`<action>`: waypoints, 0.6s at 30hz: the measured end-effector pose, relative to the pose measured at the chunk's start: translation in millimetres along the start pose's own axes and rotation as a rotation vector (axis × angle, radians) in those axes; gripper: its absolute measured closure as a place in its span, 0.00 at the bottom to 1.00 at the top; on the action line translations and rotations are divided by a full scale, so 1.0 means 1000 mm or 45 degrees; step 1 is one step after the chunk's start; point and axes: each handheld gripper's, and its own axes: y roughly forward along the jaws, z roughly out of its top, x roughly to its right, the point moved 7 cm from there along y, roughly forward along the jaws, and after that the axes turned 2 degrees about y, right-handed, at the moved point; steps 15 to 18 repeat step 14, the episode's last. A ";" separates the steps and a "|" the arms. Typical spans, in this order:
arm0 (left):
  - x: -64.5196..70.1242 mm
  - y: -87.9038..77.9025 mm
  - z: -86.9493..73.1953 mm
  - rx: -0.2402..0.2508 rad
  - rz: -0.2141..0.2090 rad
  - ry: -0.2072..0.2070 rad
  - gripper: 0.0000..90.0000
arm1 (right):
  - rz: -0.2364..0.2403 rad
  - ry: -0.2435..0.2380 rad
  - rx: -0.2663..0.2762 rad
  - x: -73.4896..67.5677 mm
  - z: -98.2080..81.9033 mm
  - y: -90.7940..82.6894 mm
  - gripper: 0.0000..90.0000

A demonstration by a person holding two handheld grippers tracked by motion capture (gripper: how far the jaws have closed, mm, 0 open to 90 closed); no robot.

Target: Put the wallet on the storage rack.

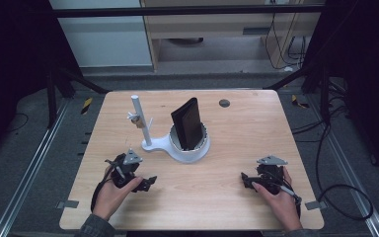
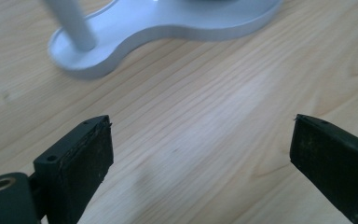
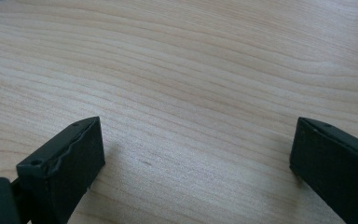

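While both grippers rest low on the wooden worktop [image 1: 227, 197] near the bottom of the high view, the thing they seem bound for stands in the middle of the frame: a black wallet-like case [image 1: 187, 124], upright and leaning slightly, set in the white round cup of a stand [image 1: 190, 148] whose base runs left to a thin white post [image 1: 141, 121] with a small clip on it. From the left gripper [image 1: 148, 183], at lower left, the case lies up and to the right, with its long axis nearly vertical; from the right gripper [image 1: 245, 180], at lower right, it lies up and to the left, somewhat farther off. I judge the left hand nearer, and in the left gripper view the stand's white base [image 2: 168, 28] fills the top of the frame just ahead of the jaws. Both pairs of jaws are spread wide, holding nothing, with bare wood between them.
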 end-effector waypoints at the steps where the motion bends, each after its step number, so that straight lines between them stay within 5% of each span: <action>1: -0.006 0.001 -0.005 0.002 0.026 -0.015 0.07 | 0.000 0.000 0.000 0.000 0.000 0.000 0.04; 6: -0.033 0.009 -0.030 0.023 0.094 -0.146 0.07 | 0.002 0.007 -0.001 -0.001 0.000 0.000 0.04; 9: -0.045 0.016 -0.044 -0.004 0.156 -0.166 0.07 | 0.006 0.015 -0.003 -0.001 0.000 -0.001 0.04; 10: -0.045 0.016 -0.044 -0.004 0.156 -0.166 0.01 | 0.006 0.015 -0.003 -0.001 0.000 -0.001 0.04; 11: -0.050 0.017 -0.047 0.059 0.162 -0.179 0.01 | 0.004 0.011 -0.003 -0.001 -0.001 -0.001 0.04; 18: -0.050 0.016 -0.047 0.067 0.159 -0.190 0.02 | 0.005 0.011 -0.003 -0.001 -0.001 -0.001 0.04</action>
